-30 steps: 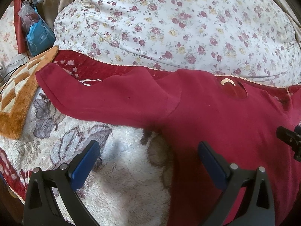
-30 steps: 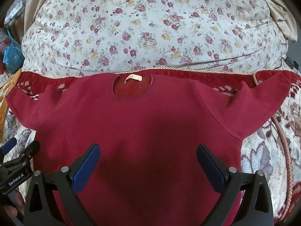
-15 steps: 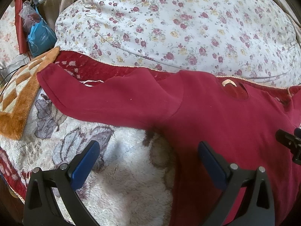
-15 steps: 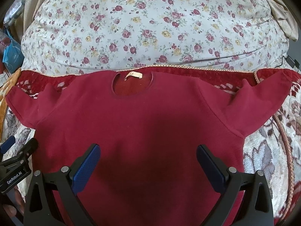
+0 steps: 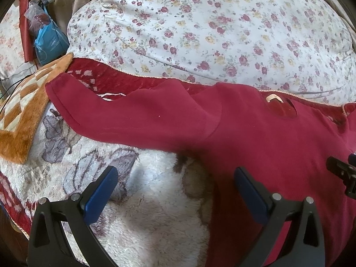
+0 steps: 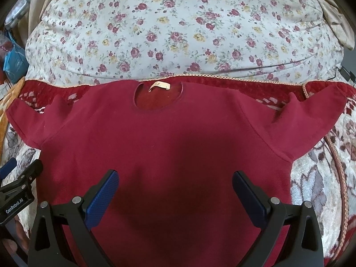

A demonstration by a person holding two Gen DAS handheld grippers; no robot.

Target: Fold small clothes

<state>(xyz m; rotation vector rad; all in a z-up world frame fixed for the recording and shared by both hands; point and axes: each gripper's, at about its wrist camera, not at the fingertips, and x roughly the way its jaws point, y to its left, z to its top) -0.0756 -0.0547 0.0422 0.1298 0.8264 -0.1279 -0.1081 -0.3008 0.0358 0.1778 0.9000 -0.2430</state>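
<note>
A dark red short-sleeved T-shirt [image 6: 169, 142] lies flat, front up, on a plush patterned blanket, both sleeves spread out and a beige label at the neckline [image 6: 159, 86]. My right gripper [image 6: 175, 189] is open and empty, hovering over the middle of the shirt's body. My left gripper [image 5: 175, 184] is open and empty, over the shirt's left side seam below the left sleeve [image 5: 124, 115]; one finger is above the blanket, the other above the shirt. The left gripper also shows at the left edge of the right wrist view [image 6: 20, 182].
A large floral pillow [image 6: 178, 29] lies just behind the shirt. An orange checked rug [image 5: 24, 111] and a blue bag [image 5: 50, 43] sit at the far left. The grey-patterned plush blanket [image 5: 142, 211] shows on both sides of the shirt.
Both grippers have stayed open. The views have drifted only slightly; the shirt has not moved.
</note>
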